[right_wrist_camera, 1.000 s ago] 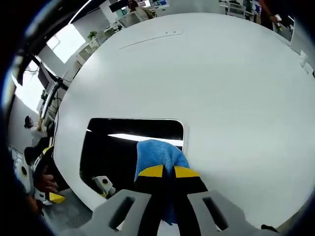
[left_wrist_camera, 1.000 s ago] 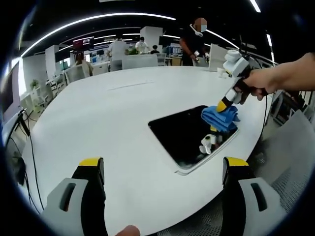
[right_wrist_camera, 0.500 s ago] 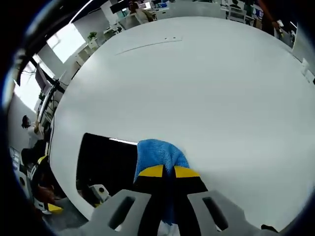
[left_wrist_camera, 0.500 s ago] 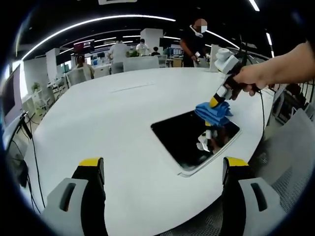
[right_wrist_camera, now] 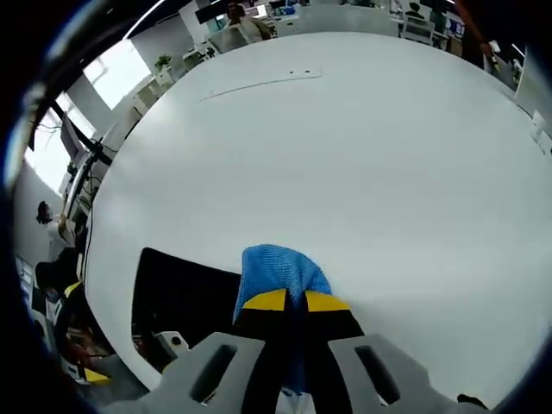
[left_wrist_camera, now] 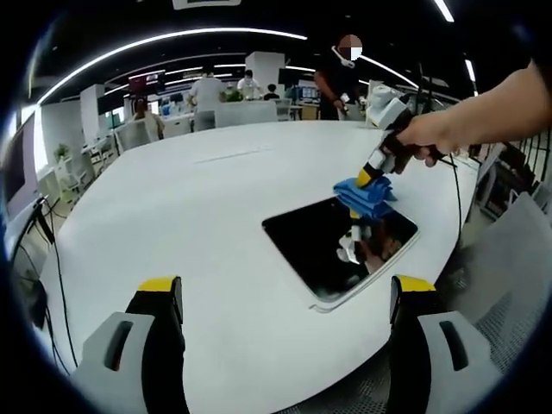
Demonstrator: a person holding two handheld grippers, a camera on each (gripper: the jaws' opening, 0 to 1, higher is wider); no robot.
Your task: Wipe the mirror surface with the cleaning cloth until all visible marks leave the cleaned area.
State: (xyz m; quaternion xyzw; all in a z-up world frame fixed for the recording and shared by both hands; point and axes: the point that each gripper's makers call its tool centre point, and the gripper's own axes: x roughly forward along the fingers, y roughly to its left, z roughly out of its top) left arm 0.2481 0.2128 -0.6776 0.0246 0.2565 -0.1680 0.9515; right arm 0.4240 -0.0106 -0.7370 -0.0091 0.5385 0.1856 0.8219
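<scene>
On the white table (left_wrist_camera: 172, 216), right tongs (left_wrist_camera: 366, 178) press cloth (right_wrist_camera: 274, 272) at mirror (left_wrist_camera: 332, 246) edge.

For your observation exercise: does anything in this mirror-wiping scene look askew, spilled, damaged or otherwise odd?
Nothing stands out. The mirror lies flat near the white table's edge, with no cracks or spills visible. The right hand-held gripper grips the blue cleaning cloth at the mirror's far edge.

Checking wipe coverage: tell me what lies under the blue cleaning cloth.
The blue cleaning cloth, clamped by the right gripper, rests on the far edge of the dark rectangular mirror on the white table. Marks beneath it are hidden.
</scene>
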